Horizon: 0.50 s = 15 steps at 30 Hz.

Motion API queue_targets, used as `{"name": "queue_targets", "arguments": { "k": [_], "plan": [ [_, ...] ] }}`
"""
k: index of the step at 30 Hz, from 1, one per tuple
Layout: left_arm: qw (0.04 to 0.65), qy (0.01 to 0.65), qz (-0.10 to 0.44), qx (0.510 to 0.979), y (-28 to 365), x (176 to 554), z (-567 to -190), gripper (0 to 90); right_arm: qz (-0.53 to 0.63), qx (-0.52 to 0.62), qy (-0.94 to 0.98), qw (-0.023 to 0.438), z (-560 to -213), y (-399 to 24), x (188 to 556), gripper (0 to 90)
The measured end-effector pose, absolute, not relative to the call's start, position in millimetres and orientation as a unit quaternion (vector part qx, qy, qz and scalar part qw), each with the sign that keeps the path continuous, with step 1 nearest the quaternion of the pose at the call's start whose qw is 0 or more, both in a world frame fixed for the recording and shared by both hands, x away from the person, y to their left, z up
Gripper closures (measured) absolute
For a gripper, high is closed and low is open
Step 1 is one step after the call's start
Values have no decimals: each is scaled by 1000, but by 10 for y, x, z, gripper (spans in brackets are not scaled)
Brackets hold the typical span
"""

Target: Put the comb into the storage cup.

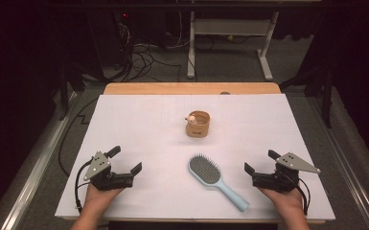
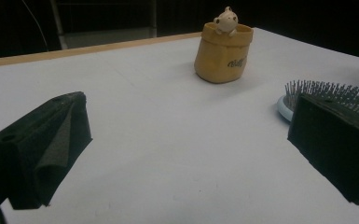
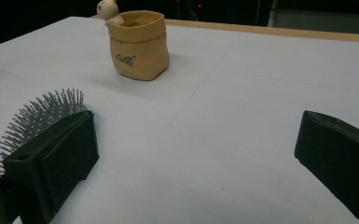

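Resting: both hands low on white table (image 1: 139, 120)
left gripper (image 1: 124, 160): lower left, jaws wide, empty
right gripper (image 1: 259, 162): lower right, jaws wide, empty
hairbrush (image 1: 211, 176): lower centre, bristles up, between grippers
tan pouch (image 1: 199, 123): centre, upright

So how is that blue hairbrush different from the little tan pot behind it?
The hairbrush lies flat with its bristles up, while the tan pot stands upright. The hairbrush is long, light blue, with a handle pointing toward the person's right gripper; the pot is squat, sack-shaped, with a small pale figure peeking over its rim. The hairbrush lies nearer the person, the pot farther back. Both rest untouched on the white table, apart from each other.
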State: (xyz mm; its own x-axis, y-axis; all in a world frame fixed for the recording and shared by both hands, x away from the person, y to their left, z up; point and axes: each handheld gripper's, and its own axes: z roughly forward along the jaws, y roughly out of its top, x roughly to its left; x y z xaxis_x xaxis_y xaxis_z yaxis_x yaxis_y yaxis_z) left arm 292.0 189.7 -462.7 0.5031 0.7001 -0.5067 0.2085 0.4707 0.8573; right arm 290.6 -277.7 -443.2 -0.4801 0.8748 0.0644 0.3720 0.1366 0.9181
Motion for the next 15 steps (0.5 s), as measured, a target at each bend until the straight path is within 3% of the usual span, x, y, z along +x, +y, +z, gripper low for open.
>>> {"name": "queue_targets", "arguments": {
  "k": [5,15],
  "plan": [
    [720,467,174,483,1915,2930,-4624,3,459,441,723,268,-4418,-2736,2927,2],
    [719,457,180,491,1891,2937,-4630,3,388,457,769,221,-4545,-2667,3024,2]
  ]
}}
